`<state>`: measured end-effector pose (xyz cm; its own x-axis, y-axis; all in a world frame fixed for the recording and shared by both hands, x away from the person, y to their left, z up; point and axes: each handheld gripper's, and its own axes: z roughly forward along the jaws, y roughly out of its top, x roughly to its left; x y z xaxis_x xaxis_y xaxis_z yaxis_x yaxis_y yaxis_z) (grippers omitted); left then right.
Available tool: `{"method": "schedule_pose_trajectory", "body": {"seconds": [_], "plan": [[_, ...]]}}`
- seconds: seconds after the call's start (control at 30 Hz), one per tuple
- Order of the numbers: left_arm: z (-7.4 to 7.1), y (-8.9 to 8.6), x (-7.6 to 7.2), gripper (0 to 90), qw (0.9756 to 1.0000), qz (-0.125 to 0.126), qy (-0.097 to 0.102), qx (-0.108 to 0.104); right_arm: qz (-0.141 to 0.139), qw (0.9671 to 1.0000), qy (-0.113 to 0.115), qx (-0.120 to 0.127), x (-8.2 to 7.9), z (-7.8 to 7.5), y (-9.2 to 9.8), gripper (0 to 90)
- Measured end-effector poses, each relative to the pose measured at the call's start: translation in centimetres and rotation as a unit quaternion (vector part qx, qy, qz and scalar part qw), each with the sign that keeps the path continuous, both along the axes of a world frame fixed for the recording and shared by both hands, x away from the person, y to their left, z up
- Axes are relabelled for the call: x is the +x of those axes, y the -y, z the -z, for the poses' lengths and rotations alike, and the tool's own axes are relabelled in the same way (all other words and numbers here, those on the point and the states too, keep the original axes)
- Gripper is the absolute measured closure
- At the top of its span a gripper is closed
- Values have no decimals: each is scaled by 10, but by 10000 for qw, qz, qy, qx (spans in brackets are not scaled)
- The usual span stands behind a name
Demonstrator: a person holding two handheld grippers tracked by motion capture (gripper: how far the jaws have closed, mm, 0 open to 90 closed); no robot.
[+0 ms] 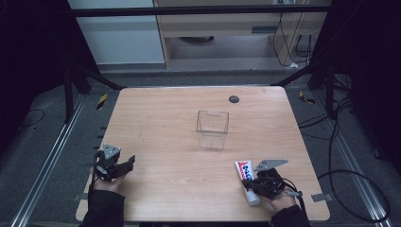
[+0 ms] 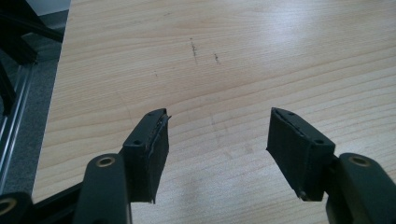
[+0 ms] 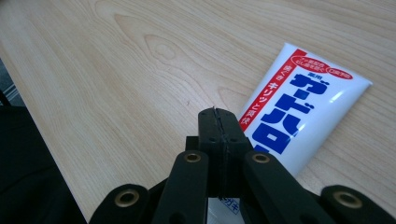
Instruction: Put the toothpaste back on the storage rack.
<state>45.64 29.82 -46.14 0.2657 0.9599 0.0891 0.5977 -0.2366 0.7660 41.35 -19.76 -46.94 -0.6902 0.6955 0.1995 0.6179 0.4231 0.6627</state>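
Observation:
A white toothpaste tube [image 1: 245,169] with red and blue lettering lies flat near the table's front right corner, cap end toward the person. My right gripper [image 1: 247,183] rests low over the tube's cap half, held by a hand at the front edge. In the right gripper view its jaws [image 3: 218,114] are pressed together with nothing between them, and the tube [image 3: 303,107] lies just to their right on the wood. My left gripper [image 1: 129,164] sits at the front left, pointing right. Its jaws [image 2: 217,135] stand apart over bare wood.
A clear plastic box [image 1: 213,128] stands upright near the middle of the light wooden table [image 1: 179,156]. A small dark round disc [image 1: 234,99] lies toward the far edge. Dark floor, rails and cables surround the table.

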Motion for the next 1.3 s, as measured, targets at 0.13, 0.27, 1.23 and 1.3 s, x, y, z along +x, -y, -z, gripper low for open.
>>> {"method": "schedule_pose_trajectory", "body": {"seconds": [0.13, 0.27, 1.23, 1.3], "plan": [[0, 0, 0, 375, 10000, -1, -8, 4, 19, 10000, -46, 1, -1, 0, 3, 900], [0, 0, 0, 374, 10000, -16, -3, 7, 88, 9999, -36, -52, -2, -1, 6, 900], [2, 2, 4, 348, 10000, 17, -55, 65, 691, 9964, 311, -387, 4, -22, 2, 584], [2, 3, 5, 346, 10000, 17, -51, 51, 808, 9953, 302, -438, 5, -24, 2, 543]]}}
